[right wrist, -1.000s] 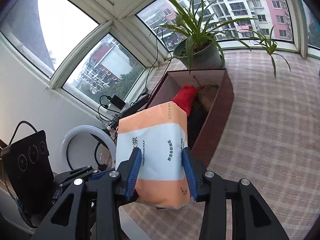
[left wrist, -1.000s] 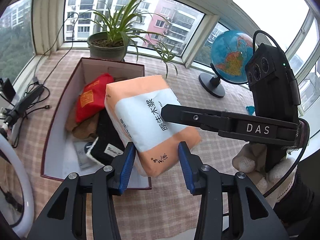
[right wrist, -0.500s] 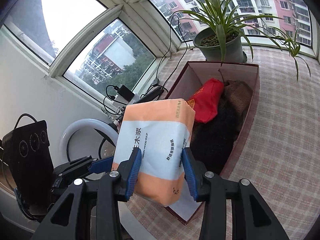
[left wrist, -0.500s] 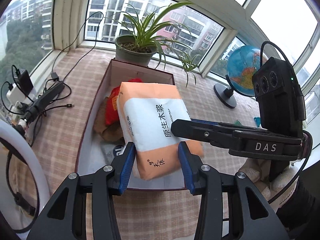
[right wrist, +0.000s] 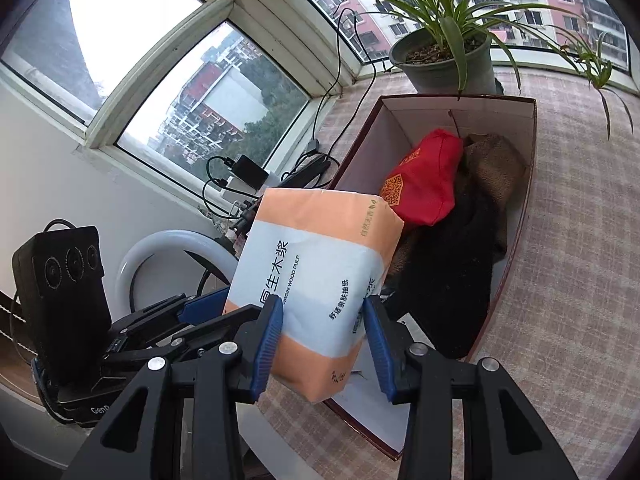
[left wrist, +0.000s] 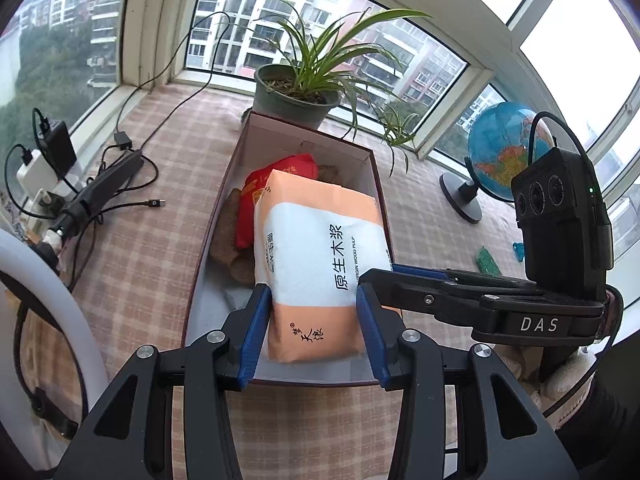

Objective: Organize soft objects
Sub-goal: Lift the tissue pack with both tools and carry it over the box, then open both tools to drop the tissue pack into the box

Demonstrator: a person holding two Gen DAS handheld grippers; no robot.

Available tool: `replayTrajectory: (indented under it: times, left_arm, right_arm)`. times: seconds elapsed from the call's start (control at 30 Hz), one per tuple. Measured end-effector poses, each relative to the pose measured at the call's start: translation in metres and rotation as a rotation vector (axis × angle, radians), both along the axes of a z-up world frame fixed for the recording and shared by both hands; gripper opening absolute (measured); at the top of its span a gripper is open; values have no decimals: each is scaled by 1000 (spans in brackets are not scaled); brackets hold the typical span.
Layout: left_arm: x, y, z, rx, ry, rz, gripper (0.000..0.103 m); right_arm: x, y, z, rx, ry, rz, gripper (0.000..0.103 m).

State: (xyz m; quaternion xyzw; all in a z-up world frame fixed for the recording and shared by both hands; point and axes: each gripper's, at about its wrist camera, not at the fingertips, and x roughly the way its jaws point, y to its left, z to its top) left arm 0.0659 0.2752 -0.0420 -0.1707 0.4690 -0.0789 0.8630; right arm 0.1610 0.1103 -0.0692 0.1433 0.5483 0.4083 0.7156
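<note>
An orange-and-white tissue pack (left wrist: 316, 256) (right wrist: 316, 280) hangs over the near end of a dark red cardboard box (left wrist: 236, 160) (right wrist: 520, 184). My left gripper (left wrist: 314, 322) is shut on the pack's near end. My right gripper (right wrist: 323, 334), whose black arm (left wrist: 460, 296) reaches in from the right in the left wrist view, is shut on the pack's other side. Inside the box lie a red pouch (left wrist: 252, 204) (right wrist: 424, 184), brown cloth (left wrist: 226, 236) (right wrist: 492, 160) and a black fabric piece (right wrist: 444, 280), partly hidden behind the pack.
A potted spider plant (left wrist: 296, 96) (right wrist: 448, 56) stands just behind the box. A globe (left wrist: 500, 152) is at the right. Cables and a power strip (left wrist: 100, 188) lie at the left, beside a white ring light (left wrist: 48, 304). Checked cloth (right wrist: 580, 240) covers the sill.
Both grippers have carried the tissue pack leftward and slightly down, so it now hangs over the box's near end. The grips have not altered.
</note>
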Motion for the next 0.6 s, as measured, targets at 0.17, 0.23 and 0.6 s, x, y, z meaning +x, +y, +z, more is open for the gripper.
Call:
replayTrajectory:
  times: [0.17, 0.23, 0.6]
  left_arm:
    - [4, 3, -1, 0, -3, 9, 42]
    - [4, 5, 0, -2, -8, 14, 42]
    - [2, 11, 6, 15, -29, 36, 42]
  right_arm:
    - [1, 1, 1, -2, 1, -13, 39]
    - [0, 1, 2, -7, -7, -13, 39]
    - [-3, -12, 6, -20, -33, -20, 40]
